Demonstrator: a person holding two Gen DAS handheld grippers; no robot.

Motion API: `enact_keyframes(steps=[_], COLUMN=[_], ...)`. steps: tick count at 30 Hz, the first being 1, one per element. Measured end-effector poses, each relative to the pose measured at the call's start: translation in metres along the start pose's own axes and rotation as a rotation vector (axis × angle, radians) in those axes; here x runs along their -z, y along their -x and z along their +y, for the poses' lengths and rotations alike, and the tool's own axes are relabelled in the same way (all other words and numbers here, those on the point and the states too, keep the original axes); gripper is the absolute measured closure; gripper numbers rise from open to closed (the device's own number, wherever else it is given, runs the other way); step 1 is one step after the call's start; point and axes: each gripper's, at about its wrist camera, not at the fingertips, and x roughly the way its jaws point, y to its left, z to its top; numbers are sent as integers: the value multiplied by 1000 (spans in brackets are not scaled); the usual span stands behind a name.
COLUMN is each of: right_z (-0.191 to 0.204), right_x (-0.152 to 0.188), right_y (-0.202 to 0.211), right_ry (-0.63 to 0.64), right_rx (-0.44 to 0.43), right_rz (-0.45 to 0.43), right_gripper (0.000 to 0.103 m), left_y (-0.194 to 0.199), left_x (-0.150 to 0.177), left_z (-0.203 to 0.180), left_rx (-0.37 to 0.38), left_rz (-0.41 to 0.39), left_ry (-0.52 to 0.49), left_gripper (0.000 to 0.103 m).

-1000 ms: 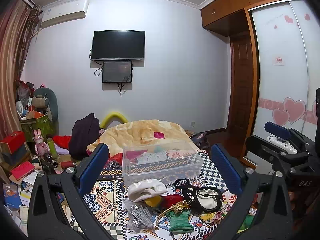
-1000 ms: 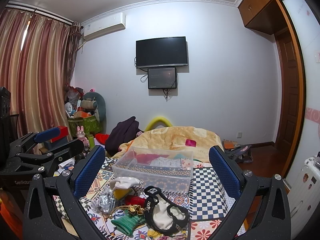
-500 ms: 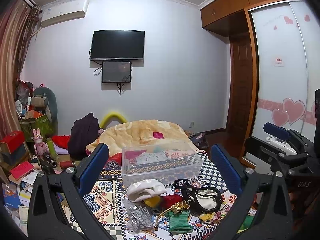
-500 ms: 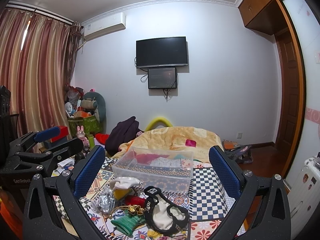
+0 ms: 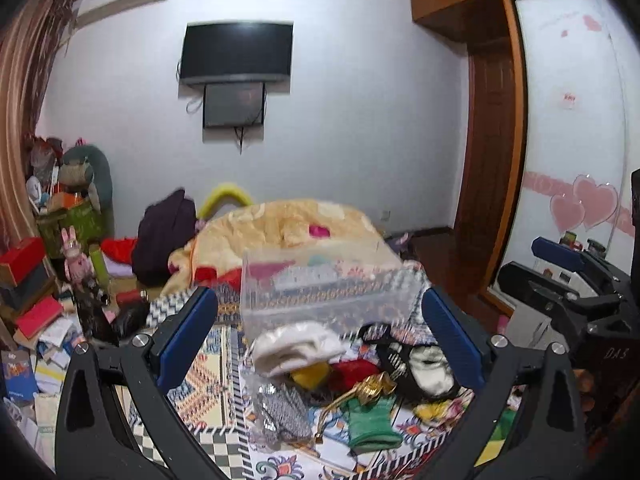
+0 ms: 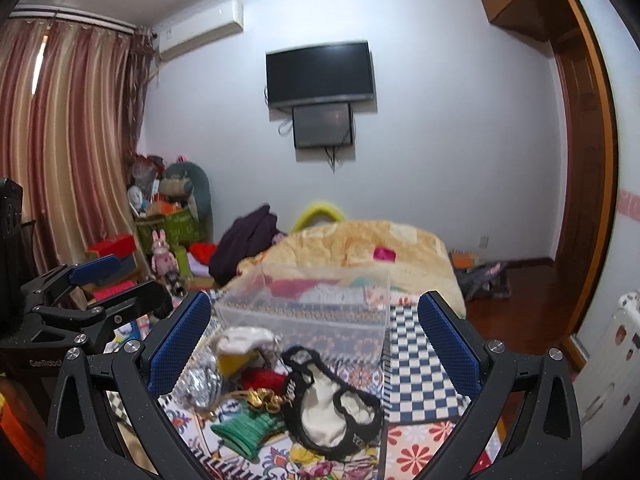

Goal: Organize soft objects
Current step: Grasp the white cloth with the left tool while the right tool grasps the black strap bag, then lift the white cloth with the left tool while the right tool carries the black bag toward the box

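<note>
Right of left gripper (image 5: 320, 328): wardrobe (image 5: 572, 128); right view: curtains (image 6: 68, 152).

I'm facing a pale wall with a dark television (image 6: 320, 74) and a smaller screen (image 6: 323, 125) mounted under it. An air conditioner (image 6: 200, 34) hangs above striped curtains (image 6: 60, 140); a wooden door (image 5: 490, 168) stands beside a heart-decorated sliding wardrobe (image 5: 568, 140).

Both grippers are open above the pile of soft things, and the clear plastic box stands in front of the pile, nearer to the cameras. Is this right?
Not quite. The clear plastic box stands behind the pile of soft things, farther from the cameras, as the right wrist view shows. The rest holds: the left gripper and right gripper are both open above the pile.
</note>
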Motion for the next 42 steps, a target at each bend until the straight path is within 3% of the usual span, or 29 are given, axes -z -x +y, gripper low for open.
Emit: enact_keyframes(steps=[9,15,18,22,27,32,35,42], right_z=[-10,-9,-10,-10,-14,-19,-16,-22], right_x=[34,51,55,59,67,73,70,53], right_y=[-46,-67,-77,-92,-105,-111,-105,-88], right_ry=[-49,-68,-80,-113,-170,-221,-210,-179], right_rx=[-44,-79,-97,-141,-202,-243,-229,-182], right_rz=[204,289,319,368,418,451,421,329], right_gripper=[0,1,9,26,51,81,85,90], left_y=[-60,-91,-104,-120,-131,-133,-129,-111], left_x=[38,50,54,56,60,65,66,54], left_z=[21,26,22,22,22,25,29,36], left_rx=[-27,-7,3,33,42,64,74,70], left_rz=[216,269,274,309,313,333,324,264], left_ry=[31,47,43,58,69,88,110,135], left_gripper=[0,0,0,18,32,64,76,82])
